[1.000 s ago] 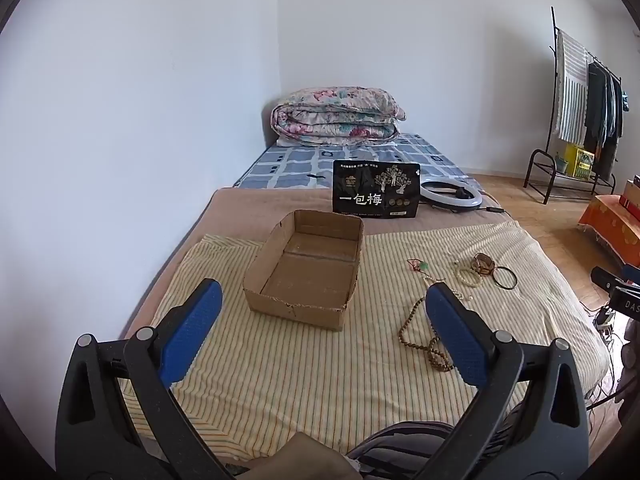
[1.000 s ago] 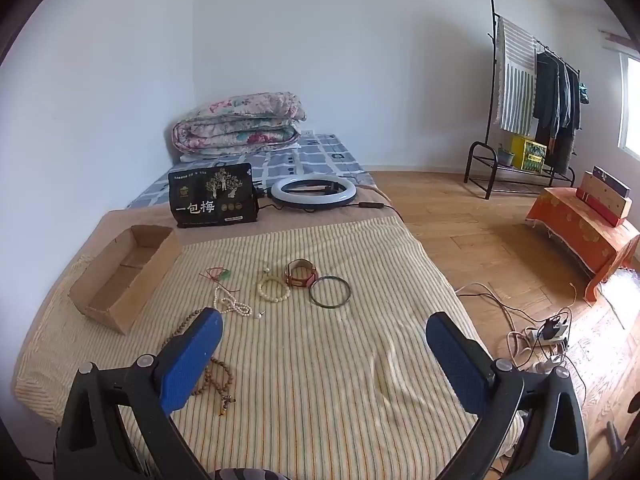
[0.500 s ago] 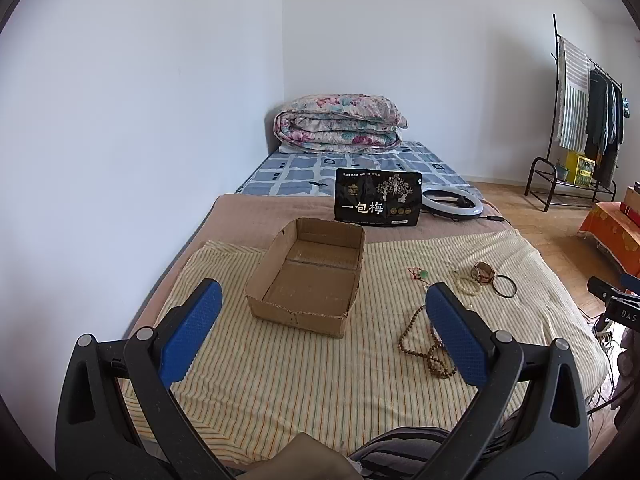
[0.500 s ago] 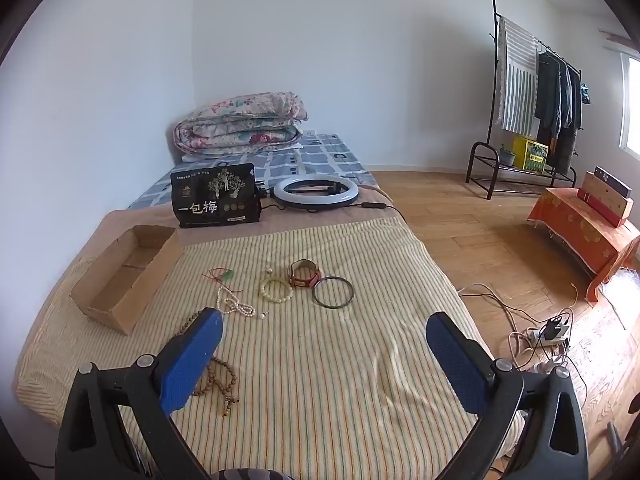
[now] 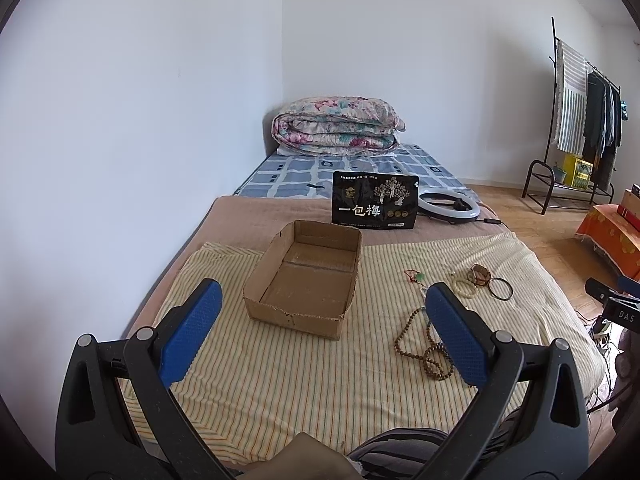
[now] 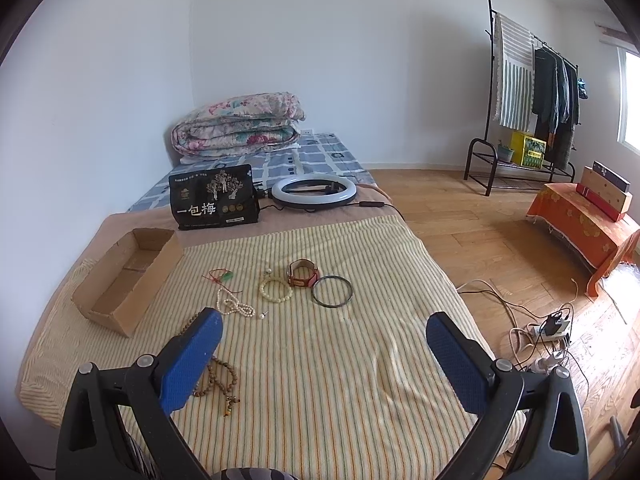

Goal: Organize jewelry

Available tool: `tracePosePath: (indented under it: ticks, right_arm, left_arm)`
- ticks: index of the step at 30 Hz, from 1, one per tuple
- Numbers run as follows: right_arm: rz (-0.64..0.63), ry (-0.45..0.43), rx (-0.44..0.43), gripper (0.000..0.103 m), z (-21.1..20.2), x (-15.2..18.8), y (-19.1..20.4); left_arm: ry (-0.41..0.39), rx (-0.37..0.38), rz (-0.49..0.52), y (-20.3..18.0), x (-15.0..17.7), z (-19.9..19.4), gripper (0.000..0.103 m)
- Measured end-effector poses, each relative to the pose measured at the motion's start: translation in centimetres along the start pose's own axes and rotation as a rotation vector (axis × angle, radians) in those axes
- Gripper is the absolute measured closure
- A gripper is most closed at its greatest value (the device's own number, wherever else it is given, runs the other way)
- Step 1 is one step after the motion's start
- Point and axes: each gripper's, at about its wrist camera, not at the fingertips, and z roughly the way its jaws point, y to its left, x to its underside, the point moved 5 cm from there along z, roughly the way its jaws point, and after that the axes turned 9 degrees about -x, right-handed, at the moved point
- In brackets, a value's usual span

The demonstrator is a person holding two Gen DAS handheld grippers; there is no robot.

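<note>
An empty cardboard box (image 5: pixel 304 280) (image 6: pixel 124 280) sits on the striped cloth. Right of it lie a brown bead necklace (image 5: pixel 424 352) (image 6: pixel 218 380), a pearl strand (image 6: pixel 234 306), a red cord with a green pendant (image 6: pixel 220 277), a cream bead bracelet (image 6: pixel 275 290), a red-brown watch (image 6: pixel 303 274) and a dark bangle (image 6: pixel 332 291). My left gripper (image 5: pixel 322 334) is open and empty, above the cloth's near edge before the box. My right gripper (image 6: pixel 322 344) is open and empty, held near the cloth's front.
A black snack bag (image 6: pixel 214 202) stands behind the box, beside a ring light (image 6: pixel 314 191). A folded quilt (image 5: pixel 336 128) lies at the far end. A clothes rack (image 6: pixel 528 92), an orange-covered bench (image 6: pixel 580 216) and floor cables (image 6: pixel 536 332) are to the right.
Both views have shifted slightly, so the box and jewelry sit a little lower and farther off. Both grippers stay open and empty.
</note>
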Motion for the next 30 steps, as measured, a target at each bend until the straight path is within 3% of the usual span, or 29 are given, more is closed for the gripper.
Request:
tracePosePath:
  ticks: [30]
  right_arm:
    - [0.000,0.003,-0.003,0.000,0.0,-0.1,0.2]
  left_arm:
    - [-0.014,0.001,0.003,0.1,-0.9,-0.6,0.000]
